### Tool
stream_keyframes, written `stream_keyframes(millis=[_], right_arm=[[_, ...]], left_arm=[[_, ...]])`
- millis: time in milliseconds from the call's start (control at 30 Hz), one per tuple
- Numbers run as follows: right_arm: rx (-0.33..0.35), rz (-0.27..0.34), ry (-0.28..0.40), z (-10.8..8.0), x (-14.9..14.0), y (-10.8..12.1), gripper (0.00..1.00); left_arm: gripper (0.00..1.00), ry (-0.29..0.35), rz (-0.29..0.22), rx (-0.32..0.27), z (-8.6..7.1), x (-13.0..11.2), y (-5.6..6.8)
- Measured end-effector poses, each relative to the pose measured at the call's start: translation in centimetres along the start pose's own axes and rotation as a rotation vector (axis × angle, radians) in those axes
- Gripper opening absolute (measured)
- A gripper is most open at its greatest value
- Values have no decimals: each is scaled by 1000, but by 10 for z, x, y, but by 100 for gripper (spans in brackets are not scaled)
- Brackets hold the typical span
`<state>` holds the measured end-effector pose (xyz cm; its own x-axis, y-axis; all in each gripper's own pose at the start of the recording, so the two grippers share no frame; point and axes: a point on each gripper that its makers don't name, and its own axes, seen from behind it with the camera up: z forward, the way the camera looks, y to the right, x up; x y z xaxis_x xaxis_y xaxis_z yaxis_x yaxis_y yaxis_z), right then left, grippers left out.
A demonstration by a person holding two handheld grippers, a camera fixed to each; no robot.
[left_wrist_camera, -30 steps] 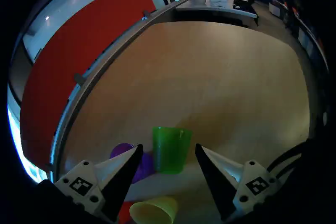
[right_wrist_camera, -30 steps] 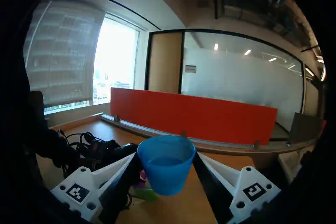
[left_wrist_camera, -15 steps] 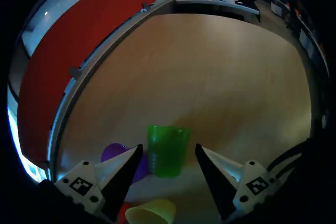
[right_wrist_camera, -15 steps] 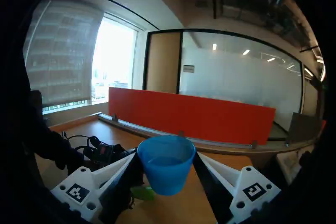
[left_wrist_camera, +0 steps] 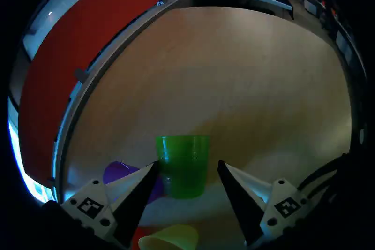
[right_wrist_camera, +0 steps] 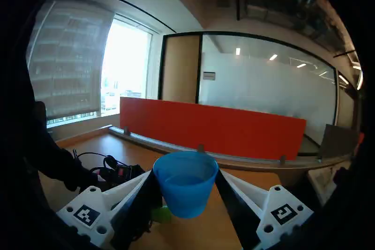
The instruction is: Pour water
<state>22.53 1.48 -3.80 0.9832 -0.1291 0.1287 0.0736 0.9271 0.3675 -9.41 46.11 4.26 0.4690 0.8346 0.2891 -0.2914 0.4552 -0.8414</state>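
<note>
Above the wooden desk (left_wrist_camera: 243, 76), right gripper (right_wrist_camera: 186, 175) grips the upright blue plastic cup (right_wrist_camera: 186, 196) of water, left gripper (left_wrist_camera: 188, 163) sits open astride the green translucent plastic cup (left_wrist_camera: 183, 170) on it – clamp green first, tip blue slowly over its rim

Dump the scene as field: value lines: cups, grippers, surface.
blue cup: upright, part full of water
green cup: upright on table, contents unclear
purple cup: beside green cup, partly behind a finger
yellow cup: on its side, nearest the camera
right gripper: shut on blue cup
left gripper: open, fingers either side of green cup
surface: wooden table, red partition along one edge
</note>
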Motion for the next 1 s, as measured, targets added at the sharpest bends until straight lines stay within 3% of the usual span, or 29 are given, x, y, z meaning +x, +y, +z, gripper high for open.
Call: stream_keyframes(millis=[367,567,1000], right_arm=[[2,2,-2,0,-1,-1,91],[2,3,-4,0,-2,0,91],[7,3,3,3,1,0,91]], left_arm=[[92,-27,29,27,8,-8,-1],[86,-31,15,24,8,-9,1],[84,31,3,31,-13,3,1]])
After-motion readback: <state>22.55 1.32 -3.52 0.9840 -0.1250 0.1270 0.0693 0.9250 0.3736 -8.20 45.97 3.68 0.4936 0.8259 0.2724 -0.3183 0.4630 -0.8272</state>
